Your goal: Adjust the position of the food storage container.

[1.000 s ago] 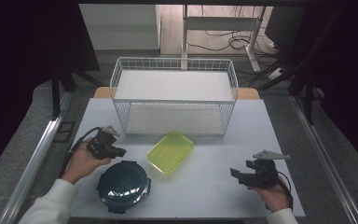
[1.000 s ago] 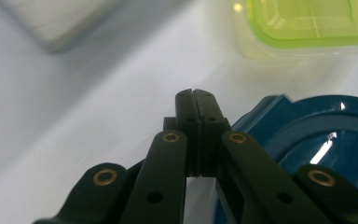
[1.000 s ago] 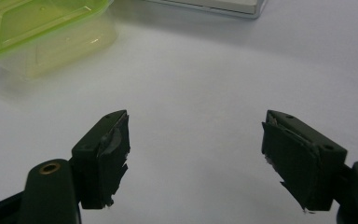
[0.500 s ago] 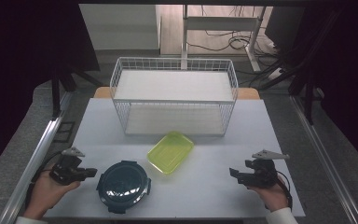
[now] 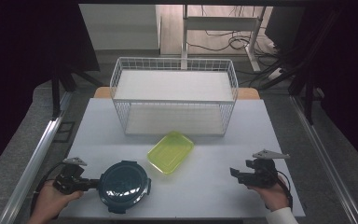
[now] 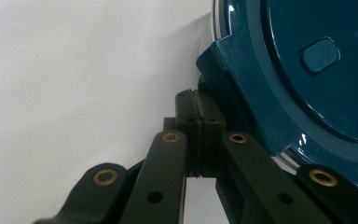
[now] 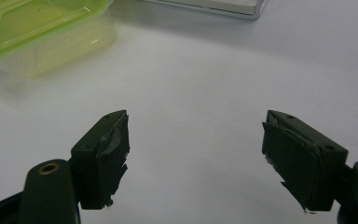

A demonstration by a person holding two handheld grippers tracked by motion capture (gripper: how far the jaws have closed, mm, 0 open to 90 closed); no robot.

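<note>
One round blue container touching closed left tool tips.

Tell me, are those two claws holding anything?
No. The left gripper is shut and empty beside the round blue container; the right gripper is open over bare table.

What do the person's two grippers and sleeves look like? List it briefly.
Left gripper and right gripper: black bodies, each topped by a grey three-cornered plate, each trailing a black cable. Jaws are black links with brass-coloured rivets; the right one's pads look worn and ragged. A white sleeve covers the right wrist.
</note>
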